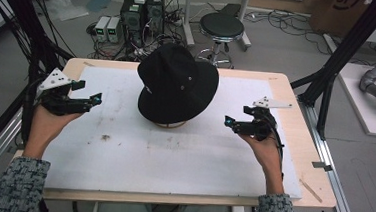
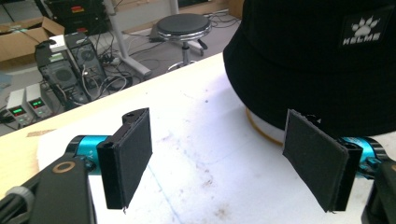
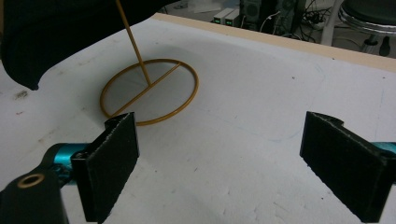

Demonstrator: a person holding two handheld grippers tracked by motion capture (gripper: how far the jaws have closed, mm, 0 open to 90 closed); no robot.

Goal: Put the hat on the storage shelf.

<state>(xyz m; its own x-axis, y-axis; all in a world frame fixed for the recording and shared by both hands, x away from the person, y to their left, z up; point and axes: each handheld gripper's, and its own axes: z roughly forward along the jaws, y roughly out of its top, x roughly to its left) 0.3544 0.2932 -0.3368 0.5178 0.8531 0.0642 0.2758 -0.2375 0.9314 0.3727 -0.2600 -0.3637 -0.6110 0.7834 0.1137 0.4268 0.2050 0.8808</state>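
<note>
A black bucket hat (image 1: 176, 85) with a small white paw logo (image 2: 362, 29) rests on a gold wire stand (image 3: 149, 91) at the middle of the white mat (image 1: 172, 155). The stand's round base ring and thin upright rod (image 3: 133, 44) show beneath the hat's brim (image 3: 42, 42) in the right gripper view. My left gripper (image 1: 96, 99) is held left of the hat, jaws wide apart, nothing between them (image 2: 219, 163). My right gripper (image 1: 228, 122) sits to the right of the hat, also open and empty (image 3: 219, 172). Both point inward at the hat.
The mat lies on a light wooden table (image 1: 303, 144) with black frame posts (image 1: 351, 42) at its sides. Behind the table stand a round black stool (image 1: 221, 28), computer towers (image 1: 142, 12) and tangled cables on the floor.
</note>
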